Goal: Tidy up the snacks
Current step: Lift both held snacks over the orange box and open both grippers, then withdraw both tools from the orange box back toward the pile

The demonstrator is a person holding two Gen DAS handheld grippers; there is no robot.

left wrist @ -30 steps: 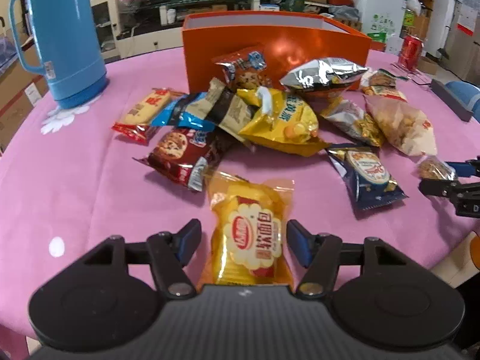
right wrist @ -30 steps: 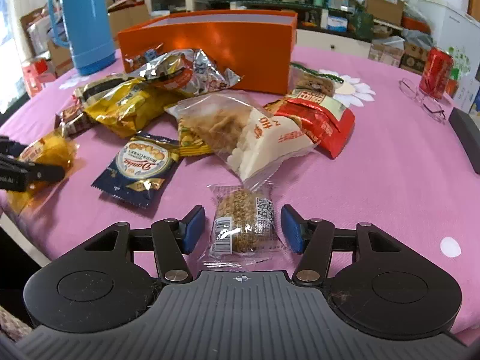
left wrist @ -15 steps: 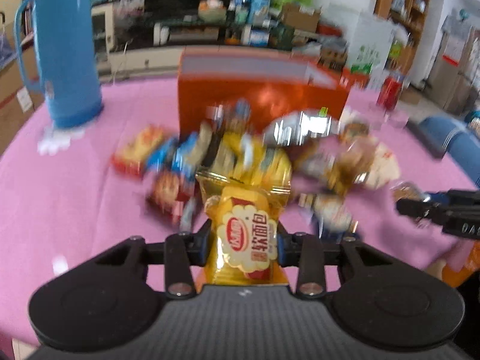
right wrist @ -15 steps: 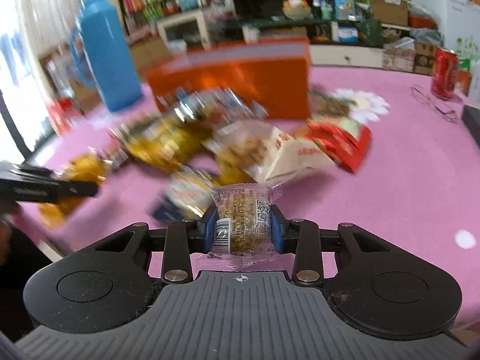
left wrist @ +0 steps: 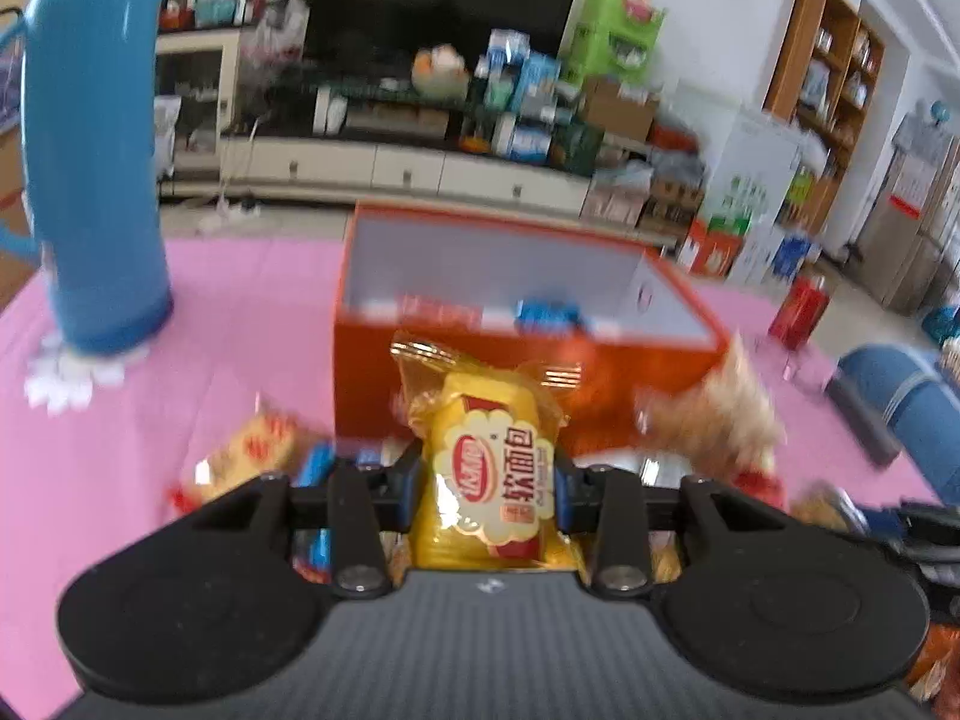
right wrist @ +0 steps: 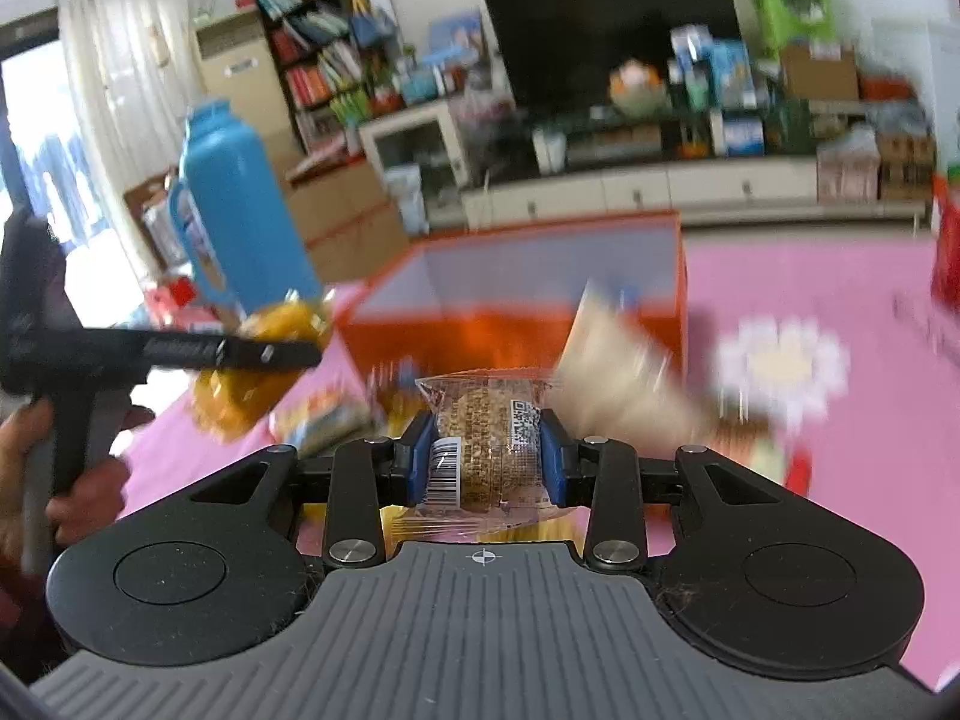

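My left gripper (left wrist: 486, 489) is shut on a yellow bread packet (left wrist: 489, 468), held up off the pink table in front of the orange box (left wrist: 480, 354). The box is open at the top with a pale inside and a few packets in it. My right gripper (right wrist: 486, 465) is shut on a clear-wrapped brown oat cake (right wrist: 489, 438), also lifted, facing the same orange box (right wrist: 510, 324). In the right wrist view the left gripper (right wrist: 288, 354) shows at the left, with the yellow packet (right wrist: 240, 390) and a hand (right wrist: 84, 480) on its handle. Loose snack packets (left wrist: 252, 450) lie blurred below.
A tall blue thermos (left wrist: 96, 156) stands at the table's left on the pink cloth (left wrist: 228, 312). A red can (left wrist: 798, 312) stands at the right, and a blue chair cushion (left wrist: 906, 396) lies beyond the table's edge. A clear bag of snacks (right wrist: 618, 372) lies near the box.
Both grippers have closed on their packets and lifted them off the table. Both views now look higher, over the rim into the orange box.
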